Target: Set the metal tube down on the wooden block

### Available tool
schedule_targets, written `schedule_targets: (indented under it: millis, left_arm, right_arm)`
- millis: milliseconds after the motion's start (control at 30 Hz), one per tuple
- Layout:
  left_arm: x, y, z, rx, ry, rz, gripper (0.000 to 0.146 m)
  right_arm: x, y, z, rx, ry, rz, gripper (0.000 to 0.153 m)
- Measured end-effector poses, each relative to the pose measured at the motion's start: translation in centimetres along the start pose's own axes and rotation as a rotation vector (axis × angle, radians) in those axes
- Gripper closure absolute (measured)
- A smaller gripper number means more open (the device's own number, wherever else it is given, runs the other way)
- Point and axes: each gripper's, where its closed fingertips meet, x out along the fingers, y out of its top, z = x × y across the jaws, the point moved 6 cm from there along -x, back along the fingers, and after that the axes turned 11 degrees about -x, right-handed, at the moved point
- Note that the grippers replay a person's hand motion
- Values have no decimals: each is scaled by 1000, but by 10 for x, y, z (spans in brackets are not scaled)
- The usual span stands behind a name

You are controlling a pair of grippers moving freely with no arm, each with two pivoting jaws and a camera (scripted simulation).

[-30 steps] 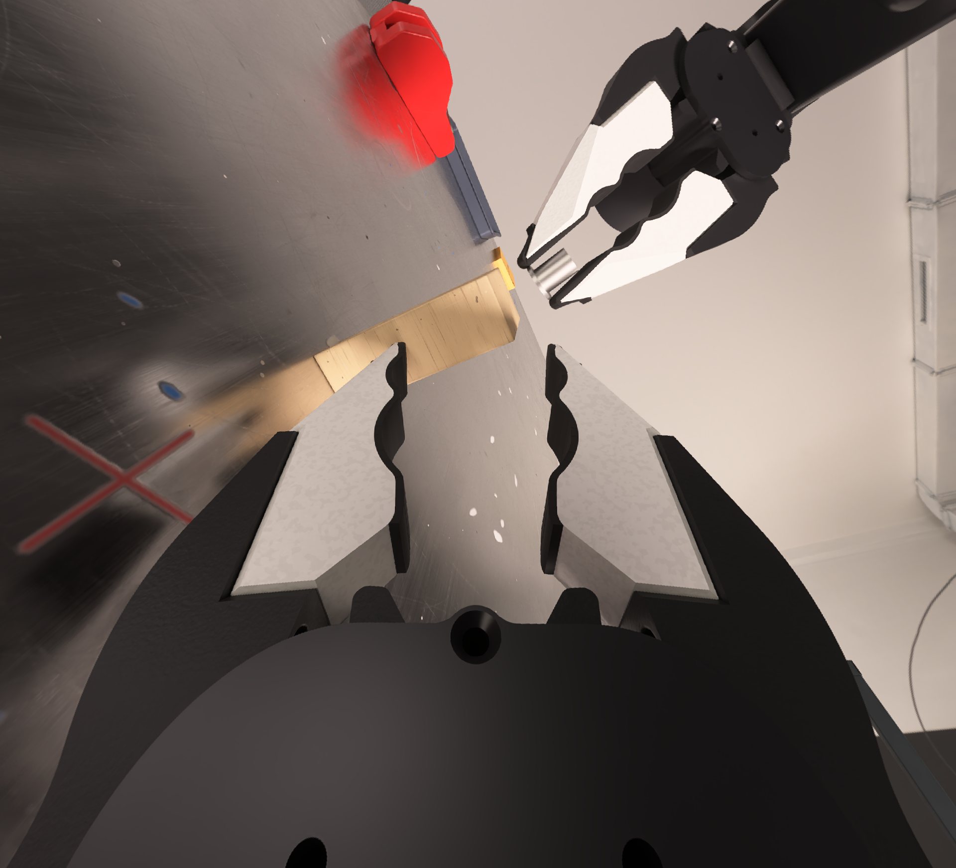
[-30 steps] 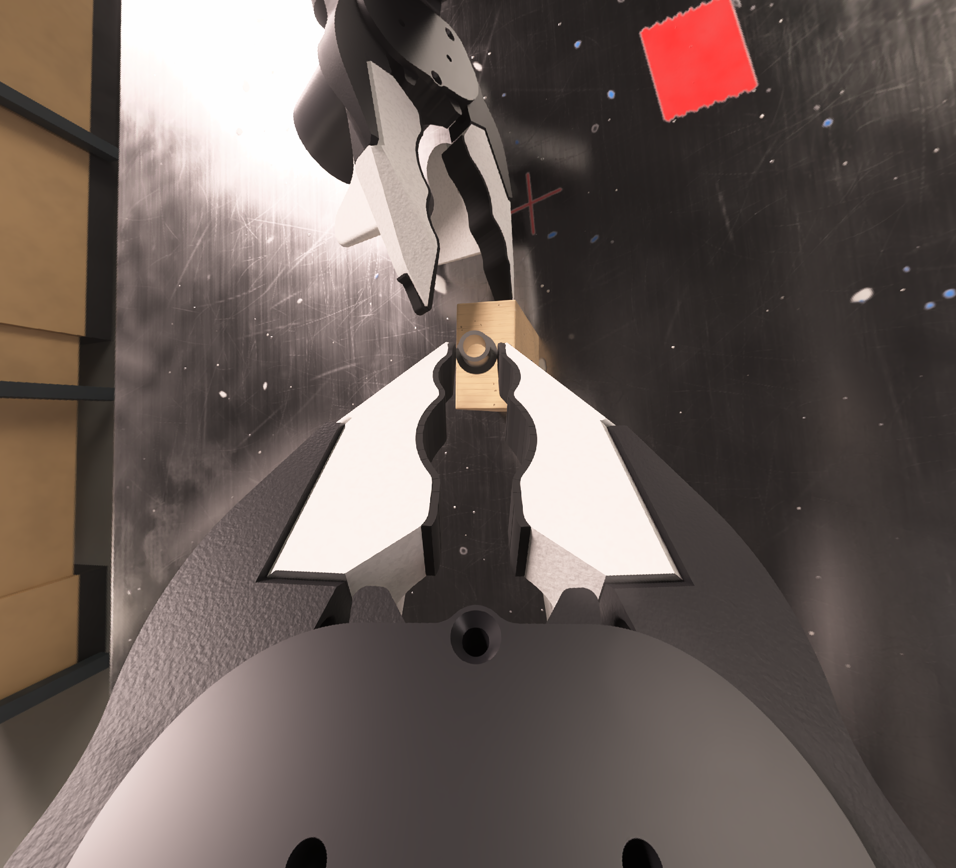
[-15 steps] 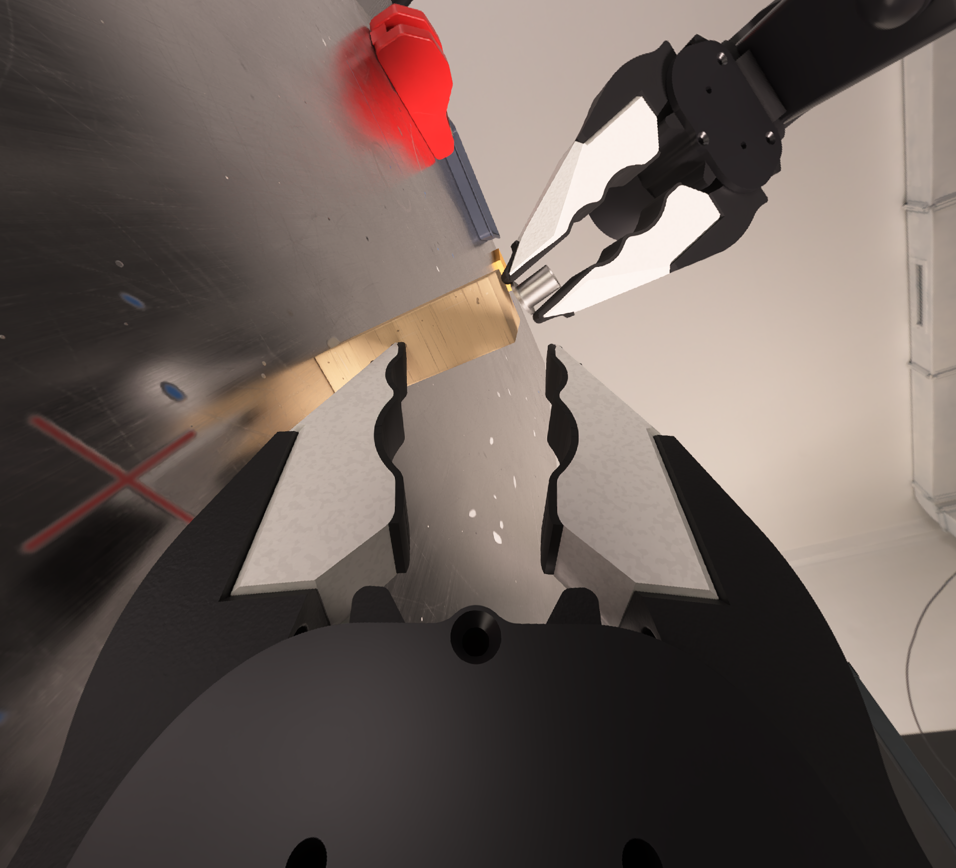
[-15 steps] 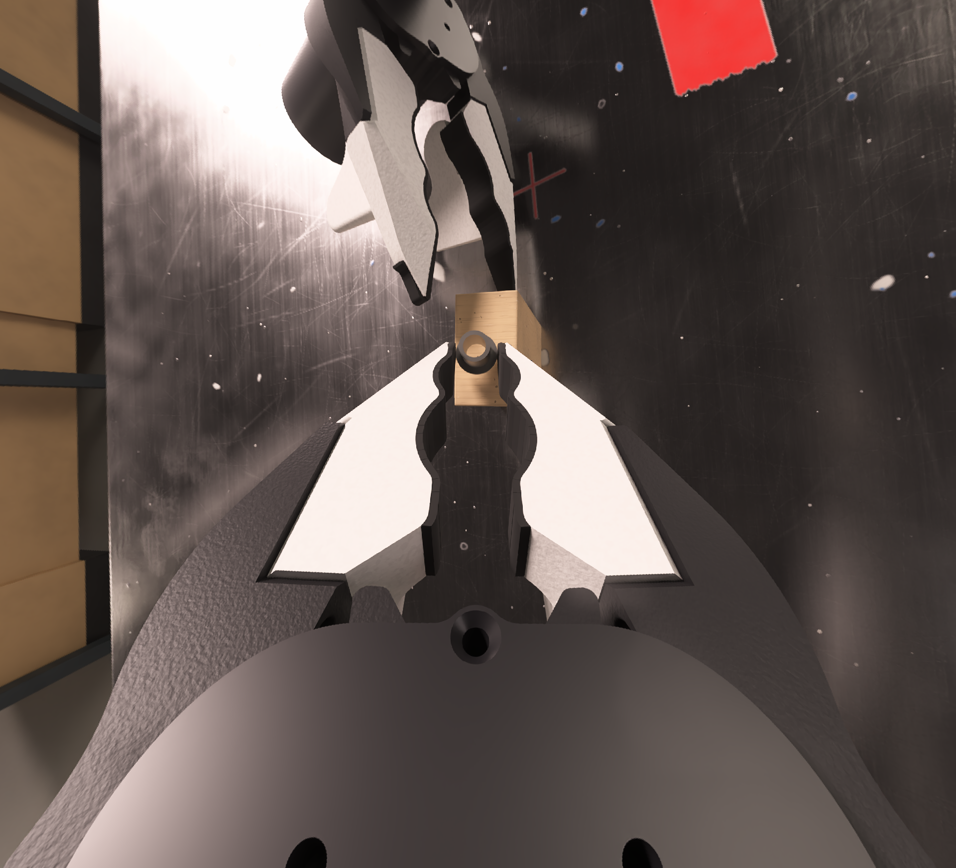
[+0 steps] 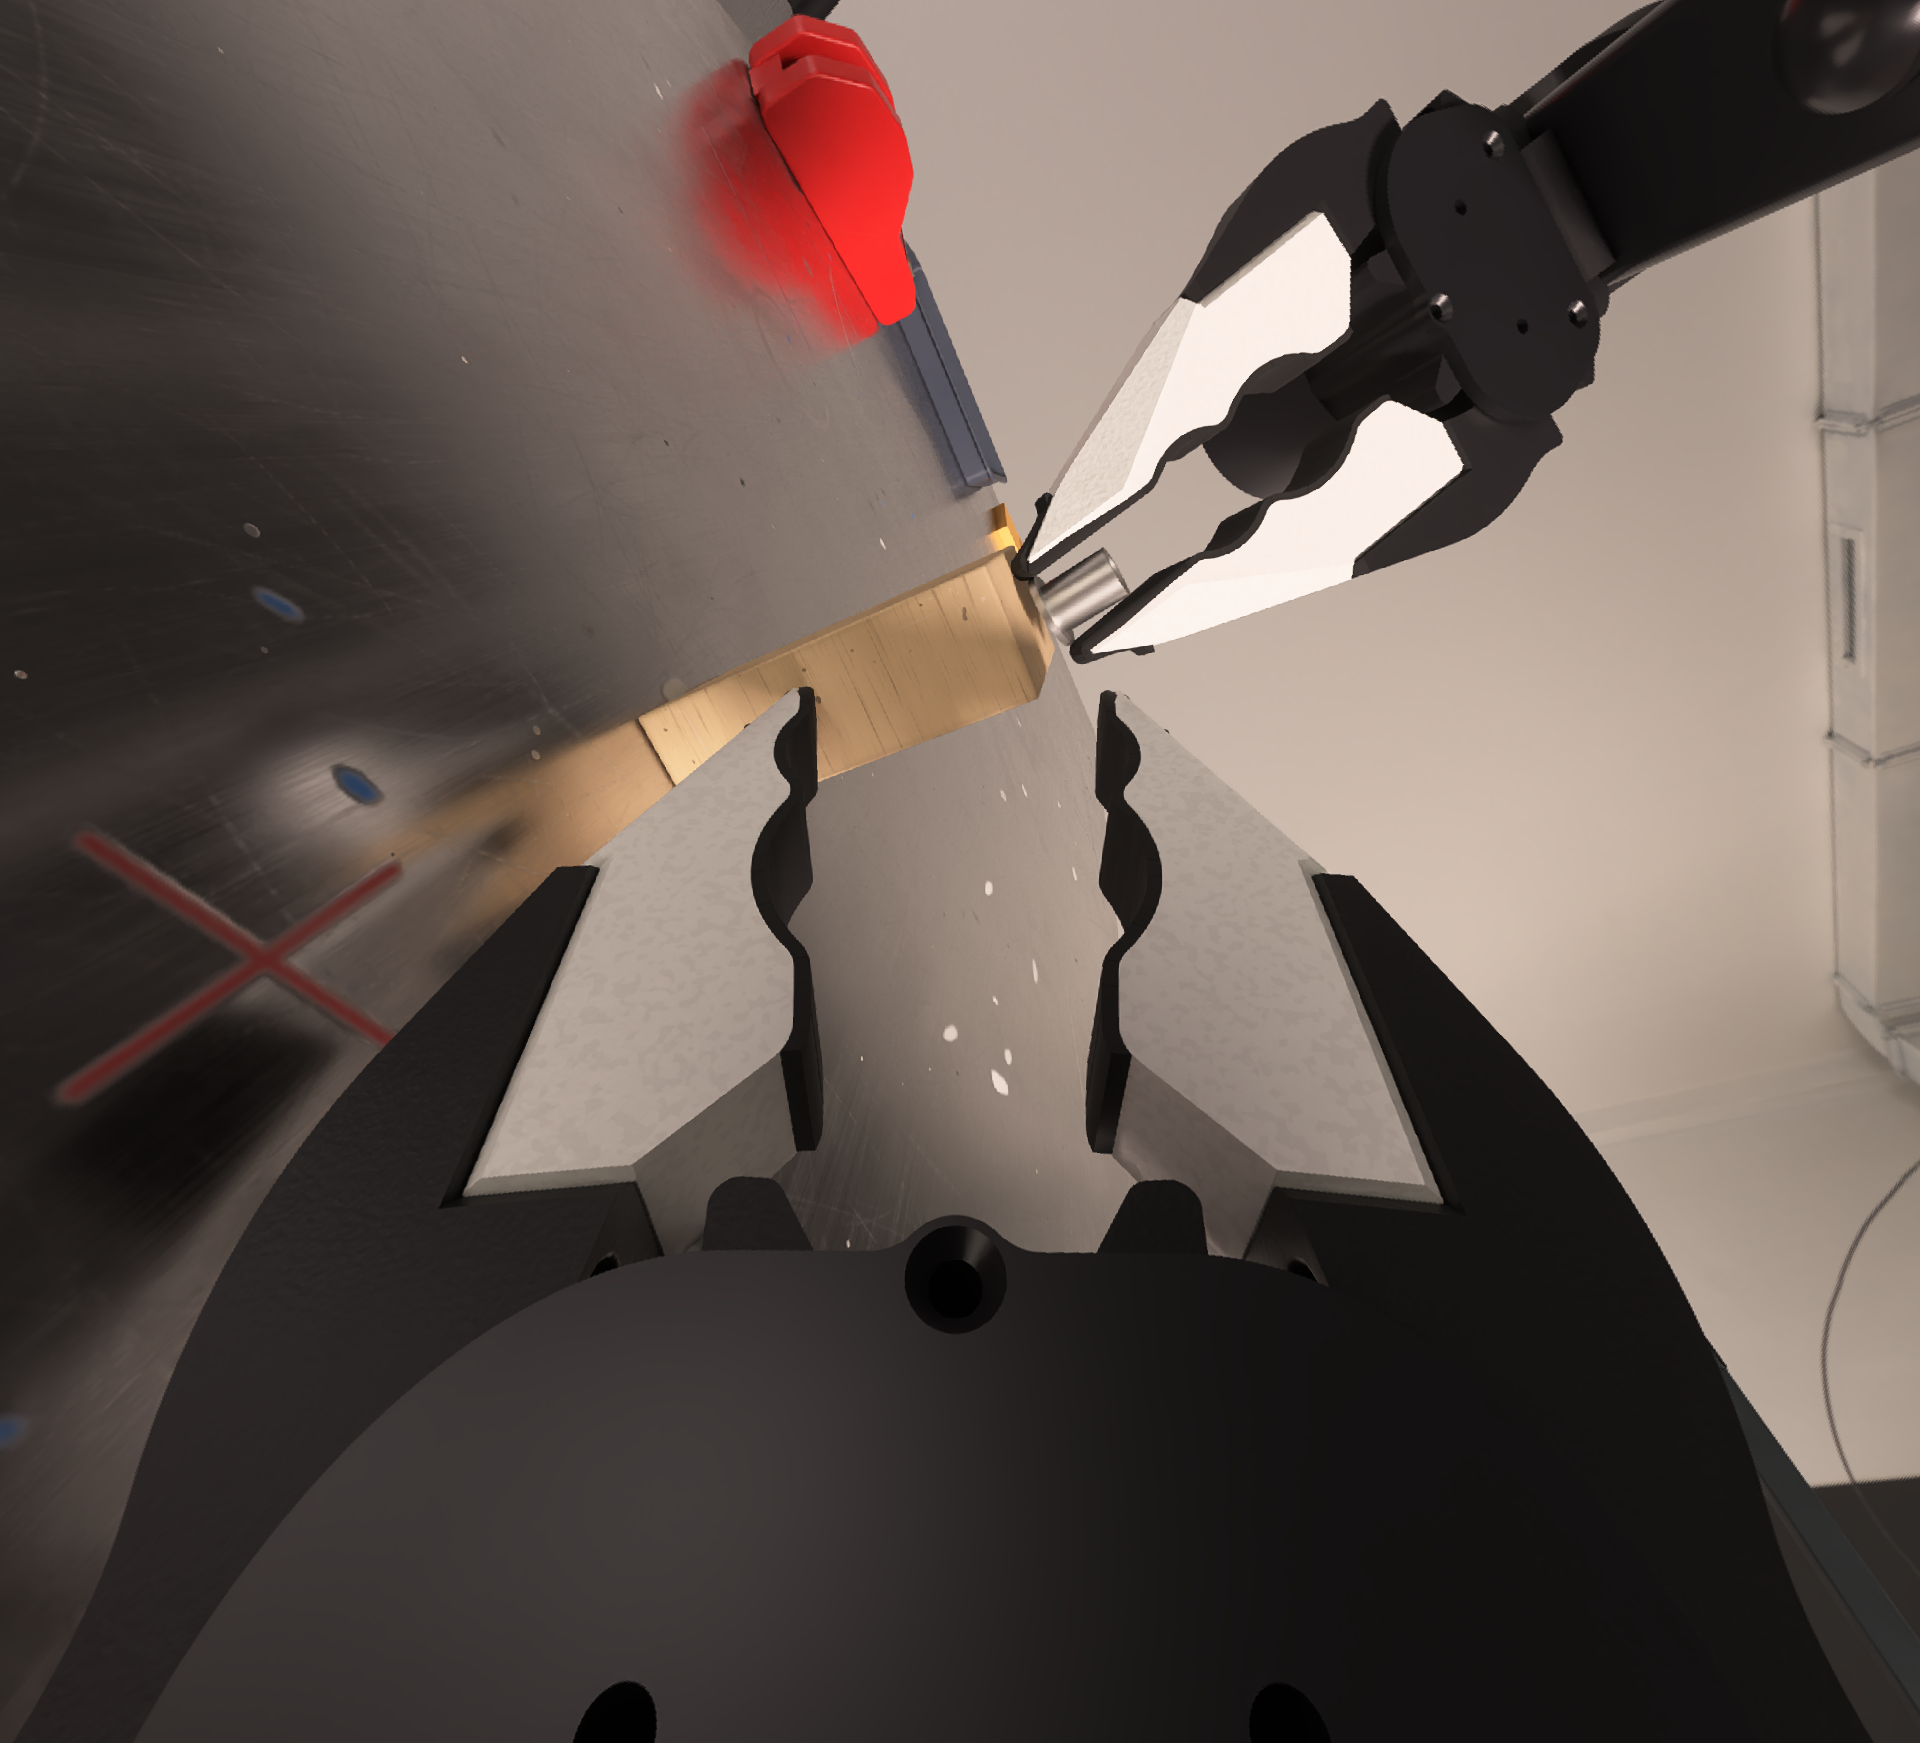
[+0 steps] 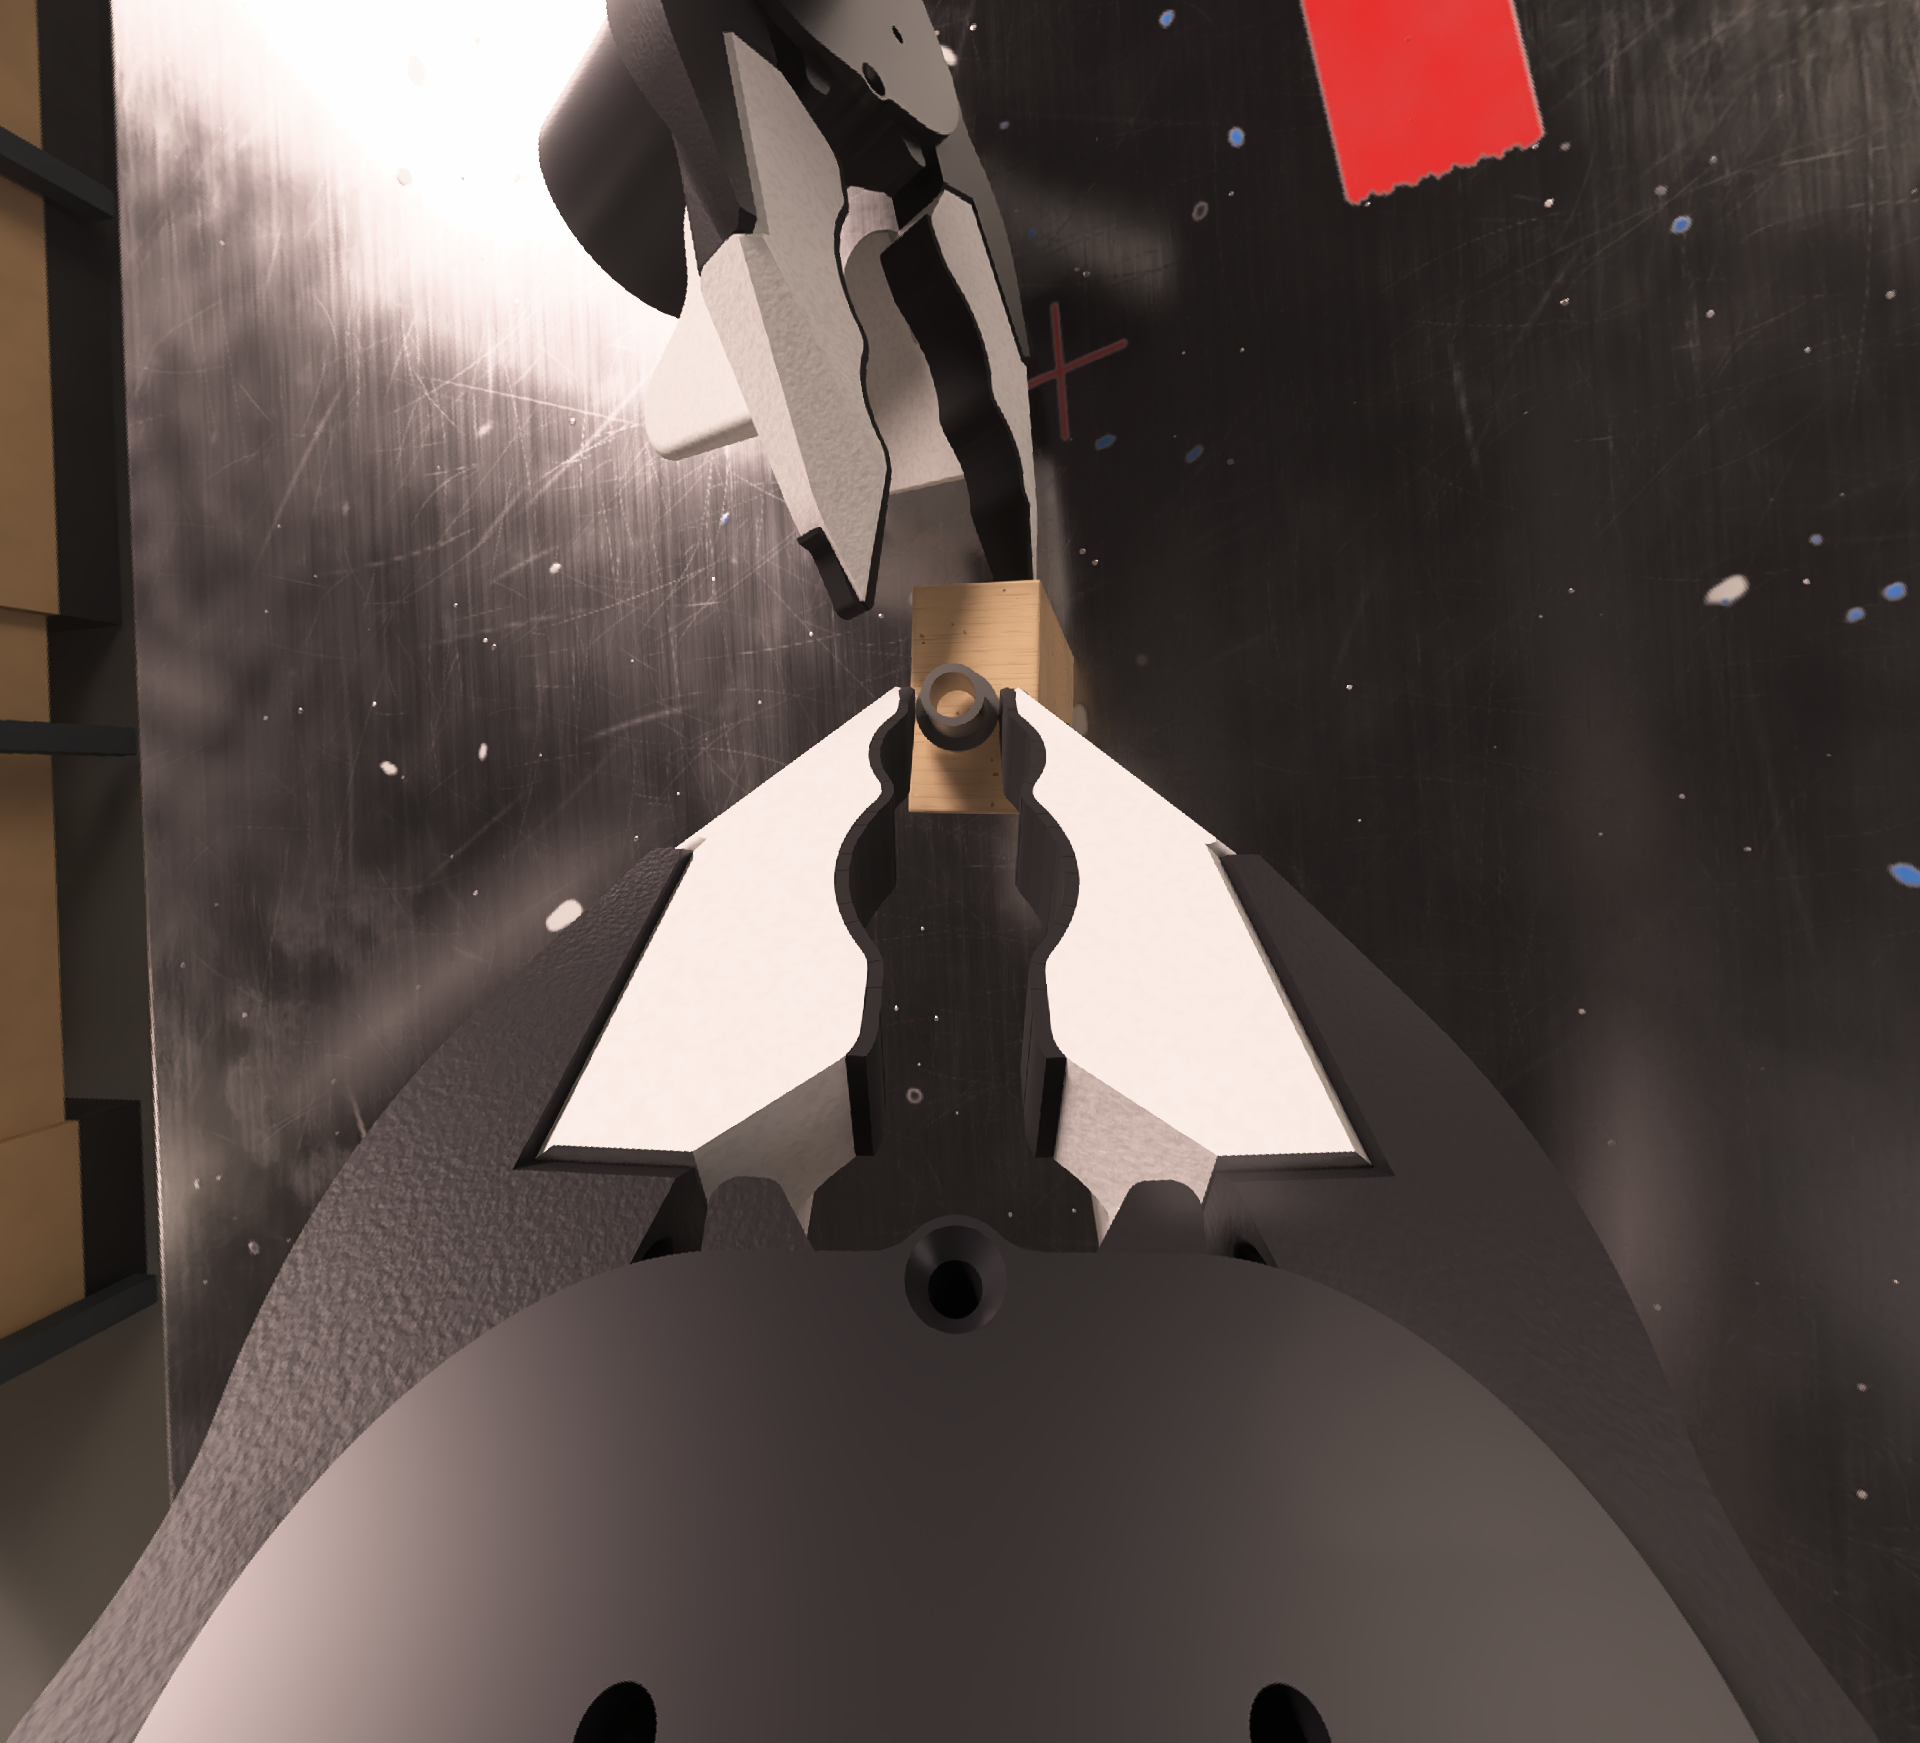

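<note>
A short metal tube (image 5: 1081, 597) is held upright between my right gripper's fingertips, its lower end touching the top of the wooden block (image 5: 904, 665). In the right wrist view I look down the tube's open end (image 6: 956, 704) with the wooden block (image 6: 977, 633) right under it. My right gripper (image 6: 958, 706) is shut on the tube; it also shows in the left wrist view (image 5: 1049, 592). My left gripper (image 5: 951, 706) is open and empty, just beside the block; it also shows in the right wrist view (image 6: 925, 576).
The block stands on a scratched metal table (image 5: 364, 291). A red flat object (image 5: 831, 166) lies farther off, seen as a red square in the right wrist view (image 6: 1418, 62). A red cross mark (image 5: 249, 961) is on the table. Shelving with cardboard boxes (image 6: 21, 446) stands beyond the table edge.
My right gripper has come down with the tube until the tube's end meets the block's top. My left gripper has stayed still and open.
</note>
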Motion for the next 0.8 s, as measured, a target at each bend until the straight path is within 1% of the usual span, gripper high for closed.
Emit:
schedule_targets:
  millis: [33,133,433,633,800]
  left_arm:
    - [0,0,0,-1,-1,1,92]
    - [0,0,0,-1,-2,-3,92]
    - [-1,1,0,-21,-21,-2,92]
    - [-6,8,-2,-23,-20,13,92]
    - [-14,16,-4,-8,8,39,92]
  right_arm:
    - [0,0,0,-1,-2,-2,136]
    - [0,1,1,1,-16,0,129]
    - [-3,3,1,22,-34,49,127]
    - [-8,0,5,136,-64,181,124]
    - [-2,-9,8,260,-89,304,123]
